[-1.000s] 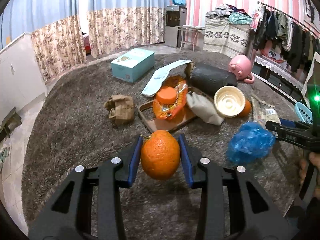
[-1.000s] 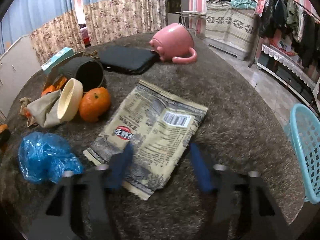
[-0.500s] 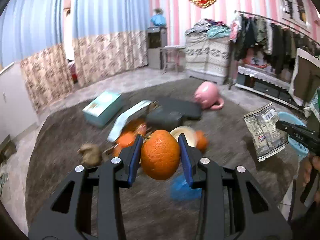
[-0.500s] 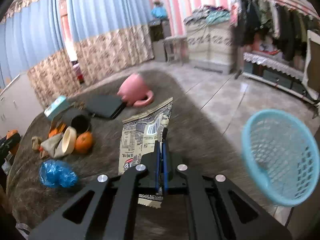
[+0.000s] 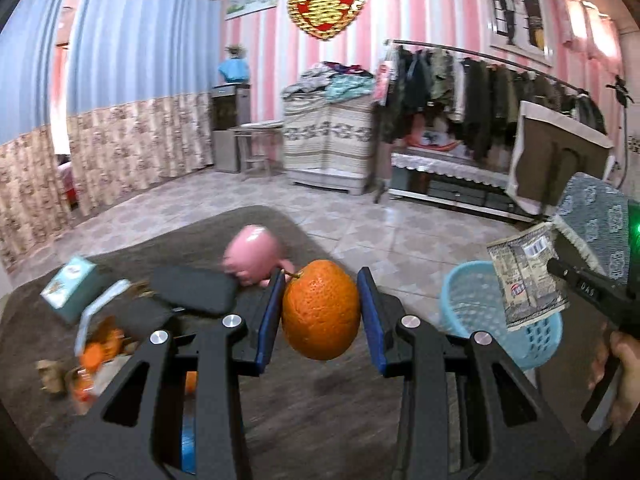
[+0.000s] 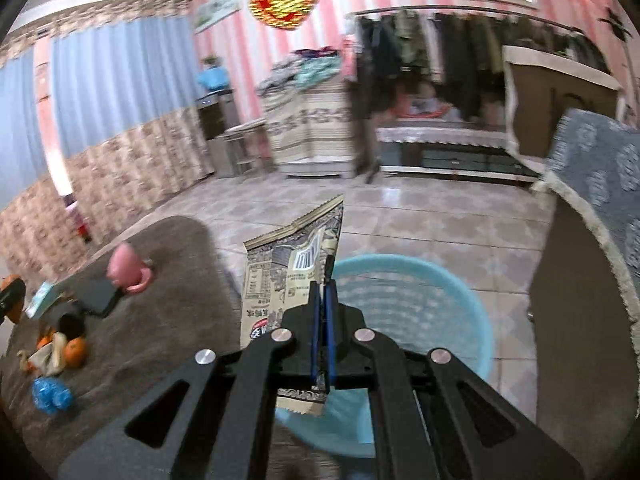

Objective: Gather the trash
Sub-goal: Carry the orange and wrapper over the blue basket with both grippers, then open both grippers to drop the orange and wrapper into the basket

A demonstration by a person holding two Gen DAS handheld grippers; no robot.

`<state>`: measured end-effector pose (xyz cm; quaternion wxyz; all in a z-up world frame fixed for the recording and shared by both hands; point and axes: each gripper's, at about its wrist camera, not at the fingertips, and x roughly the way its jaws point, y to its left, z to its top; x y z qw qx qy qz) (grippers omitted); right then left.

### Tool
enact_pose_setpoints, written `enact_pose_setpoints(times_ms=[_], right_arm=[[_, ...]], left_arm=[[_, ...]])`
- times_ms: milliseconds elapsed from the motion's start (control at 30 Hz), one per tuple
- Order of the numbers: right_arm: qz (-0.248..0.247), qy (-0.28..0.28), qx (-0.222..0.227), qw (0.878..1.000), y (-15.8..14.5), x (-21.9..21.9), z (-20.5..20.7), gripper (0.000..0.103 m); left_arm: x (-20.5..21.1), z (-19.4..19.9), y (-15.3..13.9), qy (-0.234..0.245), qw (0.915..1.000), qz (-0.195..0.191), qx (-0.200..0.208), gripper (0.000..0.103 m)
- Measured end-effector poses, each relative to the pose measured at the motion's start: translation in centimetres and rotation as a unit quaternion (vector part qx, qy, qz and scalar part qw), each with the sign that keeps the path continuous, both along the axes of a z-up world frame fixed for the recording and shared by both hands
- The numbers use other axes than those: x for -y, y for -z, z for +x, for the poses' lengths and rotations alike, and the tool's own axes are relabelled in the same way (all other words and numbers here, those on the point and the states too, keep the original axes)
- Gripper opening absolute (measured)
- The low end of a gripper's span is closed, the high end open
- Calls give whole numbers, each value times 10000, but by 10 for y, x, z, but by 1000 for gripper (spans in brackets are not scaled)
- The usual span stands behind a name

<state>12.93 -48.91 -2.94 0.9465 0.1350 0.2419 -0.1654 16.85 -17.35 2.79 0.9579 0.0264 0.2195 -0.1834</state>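
My left gripper (image 5: 321, 309) is shut on an orange (image 5: 321, 309), held in the air above the brown rug's edge. A light blue basket (image 5: 466, 304) stands on the tiled floor just right of it. In the right wrist view my right gripper (image 6: 322, 304) is shut on a flat printed snack wrapper (image 6: 280, 276), which hangs over the near left rim of the same basket (image 6: 420, 304). From the left wrist view, that wrapper (image 5: 528, 280) and the right gripper's black body (image 5: 588, 288) show at the far right, above the basket.
On the rug (image 6: 140, 360) lie a pink mug (image 6: 128, 270), a black pouch (image 5: 192, 290), a teal box (image 5: 70, 288), a blue bag (image 6: 50, 394), oranges (image 6: 74, 350) and other litter. A cloth-covered piece of furniture (image 6: 588, 240) stands right of the basket. A person's hand (image 5: 620, 364) grips the right tool.
Both grippers lifted off the rug and swung right toward the basket. My right gripper shut on the wrapper and carried it up; the orange stayed clamped in the left one.
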Motion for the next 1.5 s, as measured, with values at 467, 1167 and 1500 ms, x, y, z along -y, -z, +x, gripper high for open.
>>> enact_pose_setpoints(times_ms=[467,1167,1500], right_arm=[[218,906,-228,9954,39,71,-3,3],[430,1222,-375,9909,65,95,-10,3],[386,912,-555,9935,74,75,14,19]], left_arm=[[136,46,52,802,9959,218,-359,37],[243,72,88,1580,9849,442,-550,74],[191,77,71,899,9946,350,-380,89]])
